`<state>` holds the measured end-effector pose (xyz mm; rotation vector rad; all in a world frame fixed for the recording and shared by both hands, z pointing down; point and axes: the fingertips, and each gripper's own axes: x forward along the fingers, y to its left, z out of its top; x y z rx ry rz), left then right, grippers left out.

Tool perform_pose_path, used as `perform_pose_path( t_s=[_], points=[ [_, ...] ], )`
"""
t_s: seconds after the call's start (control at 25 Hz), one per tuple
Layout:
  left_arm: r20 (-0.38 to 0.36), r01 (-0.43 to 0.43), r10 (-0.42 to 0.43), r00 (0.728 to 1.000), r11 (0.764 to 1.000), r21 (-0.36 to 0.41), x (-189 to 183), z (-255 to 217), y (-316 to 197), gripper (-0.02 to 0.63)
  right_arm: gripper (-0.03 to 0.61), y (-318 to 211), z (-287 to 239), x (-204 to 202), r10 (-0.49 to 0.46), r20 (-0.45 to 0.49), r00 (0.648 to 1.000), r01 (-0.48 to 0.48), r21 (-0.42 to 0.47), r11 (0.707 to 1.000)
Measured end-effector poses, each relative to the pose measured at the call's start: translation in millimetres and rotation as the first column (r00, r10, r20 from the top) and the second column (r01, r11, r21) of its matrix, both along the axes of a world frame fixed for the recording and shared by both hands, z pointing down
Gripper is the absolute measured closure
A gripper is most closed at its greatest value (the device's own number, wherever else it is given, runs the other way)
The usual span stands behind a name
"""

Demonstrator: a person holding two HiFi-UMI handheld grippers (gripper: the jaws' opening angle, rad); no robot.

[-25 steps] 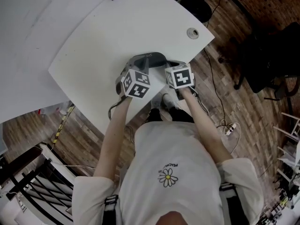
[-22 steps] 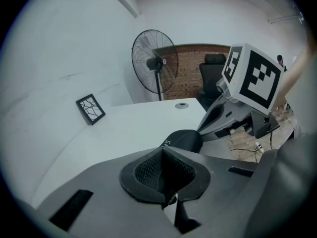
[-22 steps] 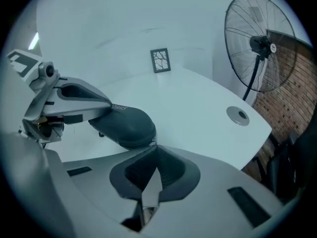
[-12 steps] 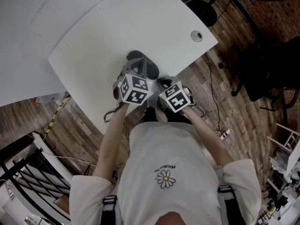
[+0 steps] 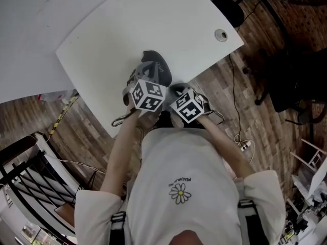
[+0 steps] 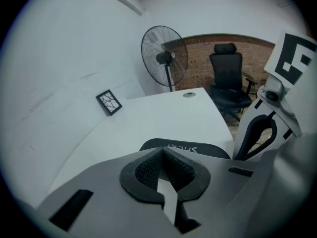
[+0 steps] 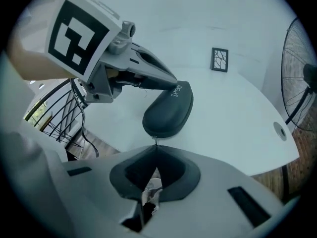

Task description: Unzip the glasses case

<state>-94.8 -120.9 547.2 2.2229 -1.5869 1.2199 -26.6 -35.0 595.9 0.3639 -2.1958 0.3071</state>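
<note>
Centre frame, your right gripper (image 7: 156, 149) is pinched shut on the zipper pull (image 7: 155, 142). Draw it steadily along the glasses case (image 7: 168, 110) seam, and let the closed, empty left gripper (image 6: 161, 152) brace the case.

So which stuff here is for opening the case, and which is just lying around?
For the job: glasses case, its zip pull, left gripper, right gripper pinching the pull.
Just lying about: fan, office chair, small patterned frame on the table.
</note>
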Motion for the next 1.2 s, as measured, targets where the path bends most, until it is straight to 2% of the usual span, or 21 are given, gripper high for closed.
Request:
perform_pose_path(
  t_s=[0.12,0.4,0.6,0.92,1.2],
  points=[
    [0.014,0.001,-0.001,1.000,1.000,-0.012,0,2,-1,0.603,0.572,-7,0,4,-0.030,-0.036,0.999,0.031,0.043,0.999],
    [0.004,0.005,-0.004,1.000,1.000,-0.022,5,3,-4,0.603,0.572,-38,-2,21,-0.036,-0.098,0.995,0.047,0.116,0.992],
    [-0.004,0.006,-0.007,1.000,1.000,-0.020,6,1,-5,0.603,0.572,-67,-7,11,-0.108,-0.131,0.985,0.132,0.189,0.973],
    [-0.022,0.042,-0.042,0.999,0.999,-0.016,5,1,-5,0.603,0.572,-105,-6,-19,-0.253,-0.169,0.952,0.290,0.248,0.924],
    [-0.070,0.079,-0.081,0.994,0.996,-0.038,7,2,-7,0.603,0.572,-138,-7,-59,-0.423,-0.214,0.881,0.470,0.273,0.839]
  ],
)
